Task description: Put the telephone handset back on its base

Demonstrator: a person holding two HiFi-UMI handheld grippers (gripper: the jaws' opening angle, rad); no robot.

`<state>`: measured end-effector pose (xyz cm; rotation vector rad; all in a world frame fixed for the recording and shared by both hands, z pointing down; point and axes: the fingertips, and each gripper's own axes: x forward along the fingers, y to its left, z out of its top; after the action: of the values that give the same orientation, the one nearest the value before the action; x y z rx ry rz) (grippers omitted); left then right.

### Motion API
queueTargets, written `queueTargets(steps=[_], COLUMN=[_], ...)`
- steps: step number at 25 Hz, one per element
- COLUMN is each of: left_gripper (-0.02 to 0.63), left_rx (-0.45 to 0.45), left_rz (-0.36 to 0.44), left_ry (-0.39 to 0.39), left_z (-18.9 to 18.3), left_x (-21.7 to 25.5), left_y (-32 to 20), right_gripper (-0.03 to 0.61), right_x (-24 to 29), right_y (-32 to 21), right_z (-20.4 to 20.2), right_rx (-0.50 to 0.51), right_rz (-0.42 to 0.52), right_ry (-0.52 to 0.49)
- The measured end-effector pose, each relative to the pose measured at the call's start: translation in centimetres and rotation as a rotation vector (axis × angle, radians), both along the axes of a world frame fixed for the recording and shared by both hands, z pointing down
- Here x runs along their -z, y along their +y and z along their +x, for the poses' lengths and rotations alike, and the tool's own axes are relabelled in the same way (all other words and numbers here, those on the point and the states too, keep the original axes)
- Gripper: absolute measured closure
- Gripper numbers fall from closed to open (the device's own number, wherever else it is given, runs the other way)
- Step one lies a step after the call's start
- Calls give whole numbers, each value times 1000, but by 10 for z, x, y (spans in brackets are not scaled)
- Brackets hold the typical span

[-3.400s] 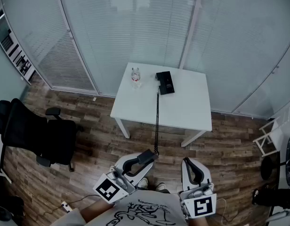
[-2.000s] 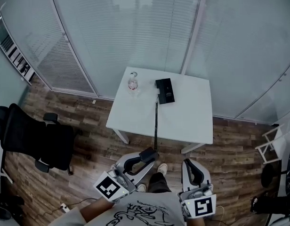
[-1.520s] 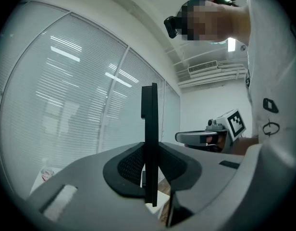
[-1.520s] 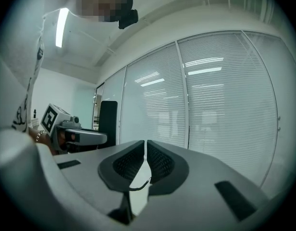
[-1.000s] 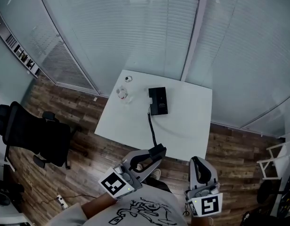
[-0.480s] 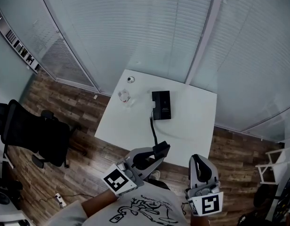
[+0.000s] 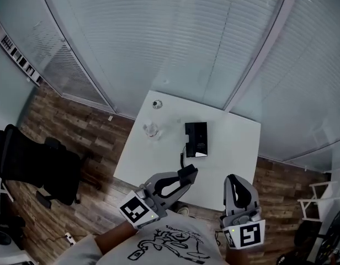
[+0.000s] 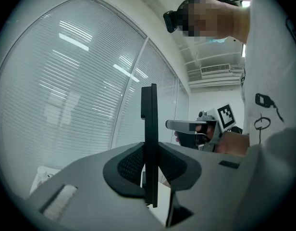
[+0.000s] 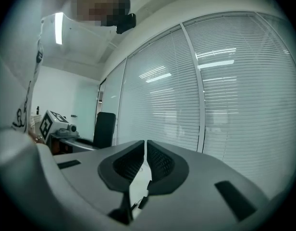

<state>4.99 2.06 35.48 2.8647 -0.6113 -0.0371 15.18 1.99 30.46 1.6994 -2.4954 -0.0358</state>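
You have the handset (image 7: 187, 173) clamped edge-on between the jaws of your left gripper (image 7: 181, 181). It hangs in the air on your side of the base (image 7: 196, 139), well apart from it, with the cord (image 7: 182, 160) running between them. Your right gripper (image 7: 237, 182) sits nearer you than the base, jaws pressed together on nothing. The pickup looks done. What is left is carrying the handset over the base and seating it.
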Motion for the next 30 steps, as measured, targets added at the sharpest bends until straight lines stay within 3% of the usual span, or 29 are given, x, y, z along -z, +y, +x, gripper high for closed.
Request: queueTargets(steps=[14,30], left_gripper=[541,541], left_rx=[-69,-108], left_rz=[-20,-90], left_ry=[27,10], left_z=[-26,-2], left_x=[-14,-52], left_y=[-79,-105], right_gripper=[565,561], right_x=[-7,-25], right_y=[-68,-99], right_z=[-32,-46], right_rx=[-49,-11], right_rz=[-16,-49], right_ry=[28,-28])
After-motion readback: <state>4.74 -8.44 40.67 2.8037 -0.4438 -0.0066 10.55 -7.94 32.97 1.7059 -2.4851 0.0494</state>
